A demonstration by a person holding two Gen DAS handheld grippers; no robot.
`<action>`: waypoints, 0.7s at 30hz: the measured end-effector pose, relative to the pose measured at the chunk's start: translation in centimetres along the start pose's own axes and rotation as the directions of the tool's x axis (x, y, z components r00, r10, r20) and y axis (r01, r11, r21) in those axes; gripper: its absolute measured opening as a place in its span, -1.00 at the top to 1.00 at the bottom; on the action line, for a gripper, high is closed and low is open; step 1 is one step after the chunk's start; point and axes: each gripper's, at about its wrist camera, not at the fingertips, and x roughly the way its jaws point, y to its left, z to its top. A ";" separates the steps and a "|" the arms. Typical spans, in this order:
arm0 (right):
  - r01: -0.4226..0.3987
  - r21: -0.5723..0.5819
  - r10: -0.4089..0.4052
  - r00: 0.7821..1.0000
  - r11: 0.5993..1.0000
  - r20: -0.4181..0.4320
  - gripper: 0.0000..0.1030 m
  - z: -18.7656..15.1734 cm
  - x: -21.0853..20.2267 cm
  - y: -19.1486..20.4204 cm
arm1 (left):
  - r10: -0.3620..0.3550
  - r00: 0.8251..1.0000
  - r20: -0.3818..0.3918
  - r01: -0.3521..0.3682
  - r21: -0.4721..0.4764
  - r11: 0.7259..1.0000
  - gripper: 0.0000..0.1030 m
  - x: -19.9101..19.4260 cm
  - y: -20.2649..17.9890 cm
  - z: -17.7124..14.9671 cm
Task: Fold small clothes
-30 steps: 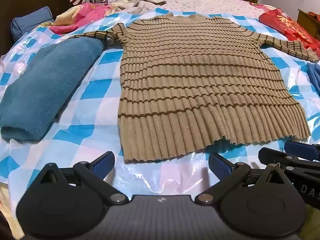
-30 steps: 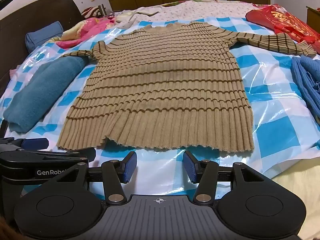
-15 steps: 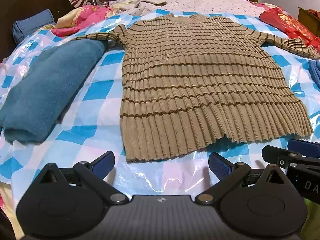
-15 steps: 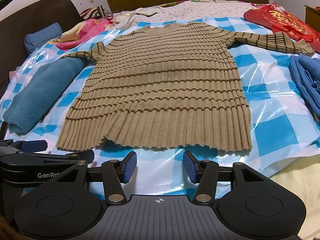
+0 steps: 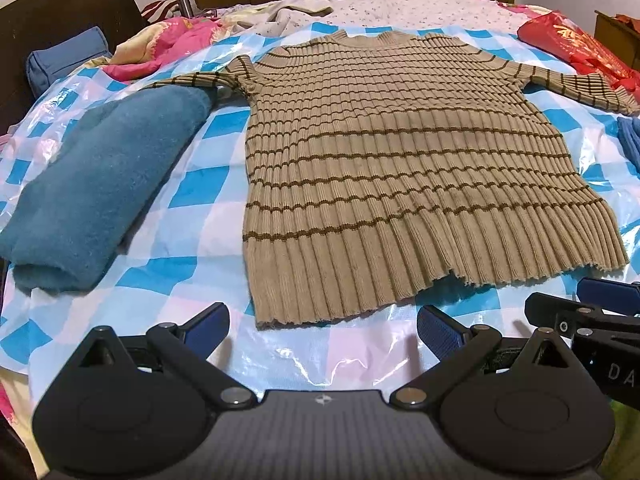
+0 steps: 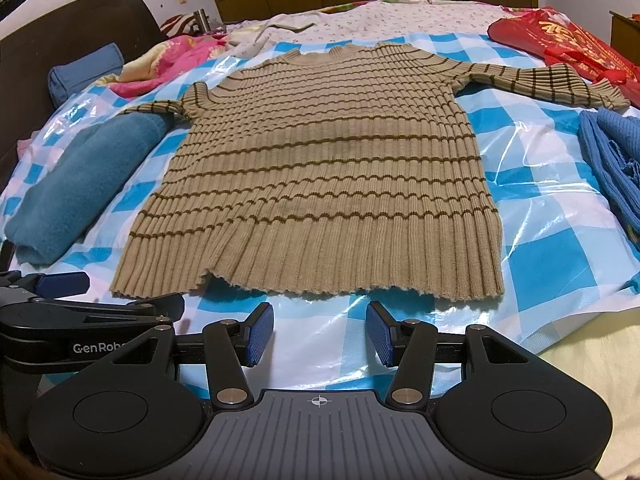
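Sweater: tan ribbed knit with thin brown stripes, lay flat and unfolded on a blue-and-white checked plastic sheet covering the bed, hem nearest the cameras, both sleeves spread outward. Rolled teal towel: on the sheet beside the sweater's left side, over the left cuff. Blue knit garment: on the sheet near the right sleeve. Red bag: beyond that sleeve. Left hand-held gripper: jaws wide apart, empty, just short of the hem. Right hand-held gripper: jaws moderately apart, empty, just short of the hem.
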 end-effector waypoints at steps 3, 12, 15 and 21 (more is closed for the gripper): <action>0.000 0.001 0.000 1.000 1.000 0.000 0.01 0.0 0.0 0.0 | 0.003 1.000 0.002 -0.003 0.002 1.000 -1.00 -0.1 0.0 0.0; 0.003 0.000 -0.003 1.000 1.000 0.000 -0.02 0.0 0.0 0.0 | 0.002 1.000 0.001 -0.002 0.004 1.000 -1.00 -0.1 0.0 0.1; 0.003 0.001 -0.003 1.000 1.000 0.001 -0.02 -0.1 0.0 0.0 | -0.001 1.000 -0.003 0.001 -0.002 1.000 -1.00 0.0 0.1 0.0; 0.002 0.001 -0.002 1.000 1.000 0.000 -0.02 -0.1 -0.1 -0.1 | -0.002 1.000 -0.007 0.002 -0.005 1.000 -1.00 0.1 0.0 0.1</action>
